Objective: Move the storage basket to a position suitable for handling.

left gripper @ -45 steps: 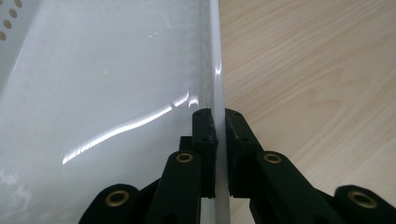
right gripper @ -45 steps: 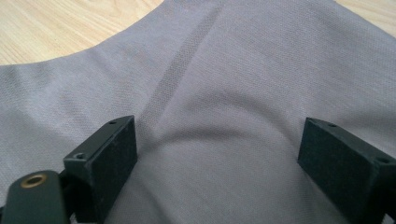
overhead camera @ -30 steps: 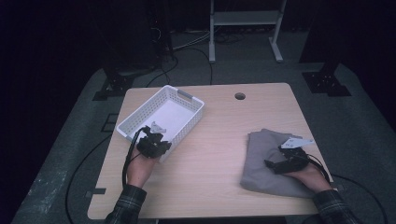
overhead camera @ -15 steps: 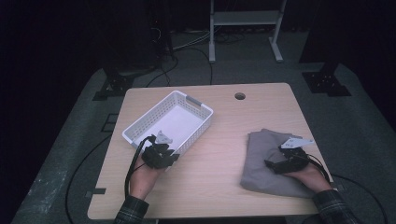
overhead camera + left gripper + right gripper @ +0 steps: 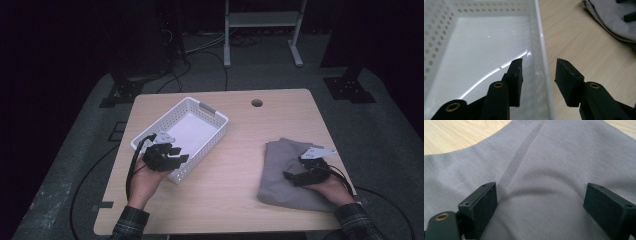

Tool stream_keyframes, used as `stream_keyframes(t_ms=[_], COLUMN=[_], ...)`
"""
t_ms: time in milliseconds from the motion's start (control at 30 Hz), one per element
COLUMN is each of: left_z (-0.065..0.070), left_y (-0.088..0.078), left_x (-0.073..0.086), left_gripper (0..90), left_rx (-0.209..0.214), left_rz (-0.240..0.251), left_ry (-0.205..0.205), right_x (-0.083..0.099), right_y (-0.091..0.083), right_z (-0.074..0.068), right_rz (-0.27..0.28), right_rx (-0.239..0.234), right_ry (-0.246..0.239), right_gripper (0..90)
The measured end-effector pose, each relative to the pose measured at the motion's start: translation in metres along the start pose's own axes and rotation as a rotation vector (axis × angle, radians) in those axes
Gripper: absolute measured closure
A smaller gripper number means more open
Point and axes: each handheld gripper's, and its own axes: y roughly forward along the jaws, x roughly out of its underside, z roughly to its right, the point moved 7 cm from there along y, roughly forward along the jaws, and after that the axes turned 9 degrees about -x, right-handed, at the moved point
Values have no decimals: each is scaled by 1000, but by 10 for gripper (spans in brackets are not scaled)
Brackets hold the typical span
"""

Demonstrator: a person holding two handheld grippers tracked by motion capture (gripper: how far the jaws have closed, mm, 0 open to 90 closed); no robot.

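Note:
A white perforated basket (image 5: 210, 111) stands empty on the left half of the table. My left gripper (image 5: 181, 156) is at the basket's near corner. In the left gripper view its jaws straddle the basket's rim (image 5: 541, 37) with a gap on each side. My left gripper (image 5: 538, 65) is open, and its jaws have just been opening. A folded grey cloth (image 5: 280, 170) lies at the right front. My right gripper (image 5: 292, 176) rests on it, open wide, and the cloth (image 5: 564, 157) spreads flat between its jaws.
The wooden table (image 5: 240, 200) has a round cable hole (image 5: 257, 103) near its far edge. Bare wood lies between the basket and the cloth. Cables trail from both grippers over the front of the table. A metal stand (image 5: 260, 30) is on the floor behind.
The left jaws have opened off the basket's rim and the left hand has risen a little. The basket slid slightly right and nearer at first, then stayed. The right hand kept still.

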Motion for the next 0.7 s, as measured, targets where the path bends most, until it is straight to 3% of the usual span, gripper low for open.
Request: stream_keyframes(t_ms=[367, 700], left_z=[-66, -122], left_y=[6, 28], left_x=[-21, -20], left_gripper=[601, 619], left_rx=[-60, -130], left_rz=[47, 18], left_ry=[-24, -48], right_x=[0, 0], right_y=[0, 0], right_z=[0, 0], right_rz=[1, 2], right_rx=[-2, -2], right_ry=[1, 1], right_gripper=[106, 106])
